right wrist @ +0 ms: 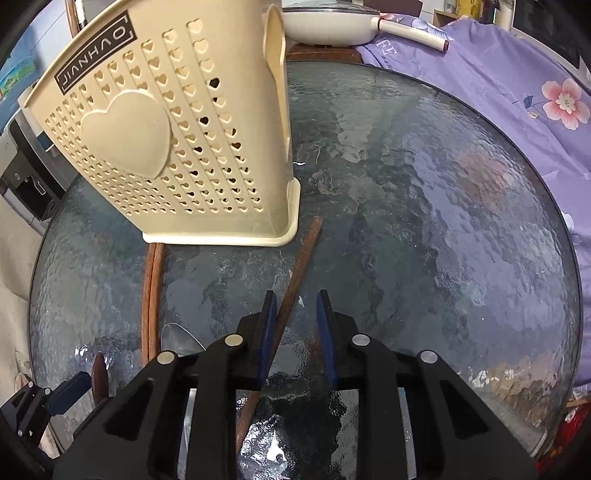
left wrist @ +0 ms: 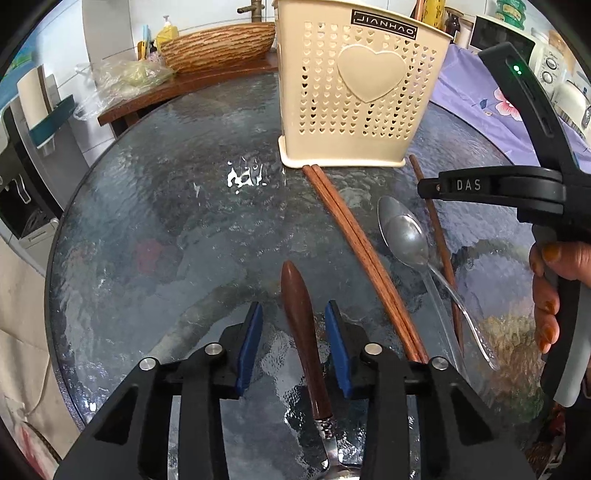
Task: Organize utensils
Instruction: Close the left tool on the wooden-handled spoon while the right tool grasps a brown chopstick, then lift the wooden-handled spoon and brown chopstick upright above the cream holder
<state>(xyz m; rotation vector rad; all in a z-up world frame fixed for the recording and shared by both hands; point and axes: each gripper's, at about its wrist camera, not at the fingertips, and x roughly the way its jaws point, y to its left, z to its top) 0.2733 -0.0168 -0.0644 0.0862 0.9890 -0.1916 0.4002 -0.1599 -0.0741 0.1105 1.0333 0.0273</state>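
A cream perforated utensil holder with a heart stands on the round glass table; it also shows in the right wrist view. My left gripper is open, its blue pads on either side of a wooden-handled utensil lying flat. A pair of wooden chopsticks, a steel spoon and a single chopstick lie to its right. My right gripper is open around the single chopstick, which lies on the glass close to the left pad.
A woven basket and plastic bags sit on a wooden shelf behind the table. A purple floral cloth covers the surface to the right, with a cream pan beyond. The table edge curves close on the left.
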